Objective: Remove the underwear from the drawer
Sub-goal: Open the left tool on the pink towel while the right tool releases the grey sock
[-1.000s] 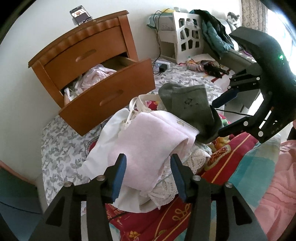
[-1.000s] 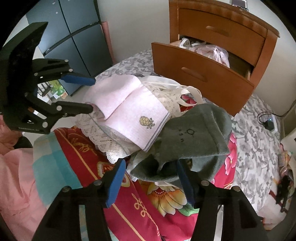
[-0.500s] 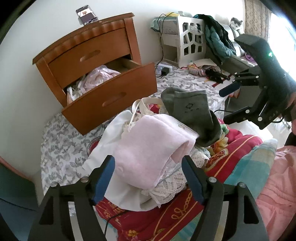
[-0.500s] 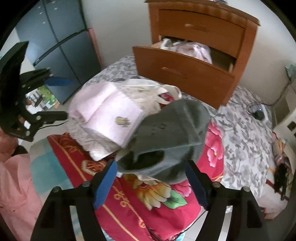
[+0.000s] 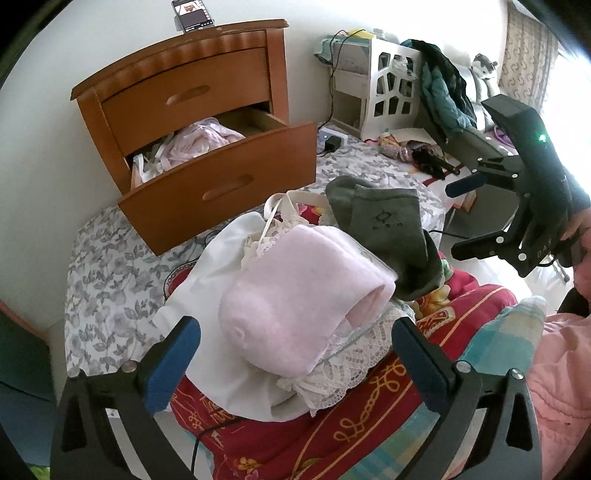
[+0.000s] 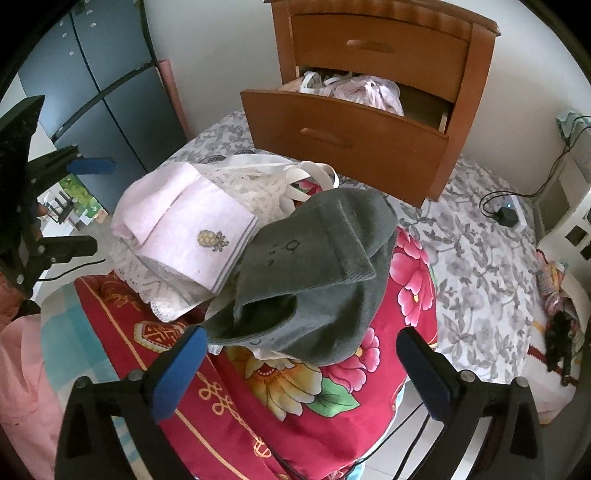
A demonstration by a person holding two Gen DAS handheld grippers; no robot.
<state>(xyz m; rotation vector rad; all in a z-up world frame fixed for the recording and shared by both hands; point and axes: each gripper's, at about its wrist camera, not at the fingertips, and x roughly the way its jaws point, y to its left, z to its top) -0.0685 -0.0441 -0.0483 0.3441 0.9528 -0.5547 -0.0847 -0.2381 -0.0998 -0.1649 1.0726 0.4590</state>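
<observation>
The wooden nightstand's lower drawer [image 5: 221, 184] [image 6: 351, 136] stands pulled out, with pink and white underwear [image 5: 199, 140] [image 6: 369, 92] still inside. In front of it, a pile lies on a red floral quilt [image 5: 369, 424]. The pile holds a folded pink garment [image 5: 306, 288] [image 6: 192, 229], a grey garment [image 5: 388, 229] [image 6: 314, 266] and white lace pieces [image 5: 351, 365]. My left gripper [image 5: 293, 332] [image 6: 85, 205] is opening, the pink garment lying between its pads untouched. My right gripper [image 6: 300, 339] [image 5: 469, 216] is opening too, with the grey garment free between its fingers.
A phone [image 5: 192, 14] stands on top of the nightstand. A charger with cables [image 5: 332, 142] lies on the grey leaf-print sheet [image 5: 110, 277]. A white cut-out shelf with a draped jacket [image 5: 388, 99] is at the back. A dark cabinet [image 6: 110, 92] stands left of the nightstand.
Both grippers have spread their jaws wide. The left one has let go of the pink garment and the right one of the grey garment; both pieces now rest on the pile.
</observation>
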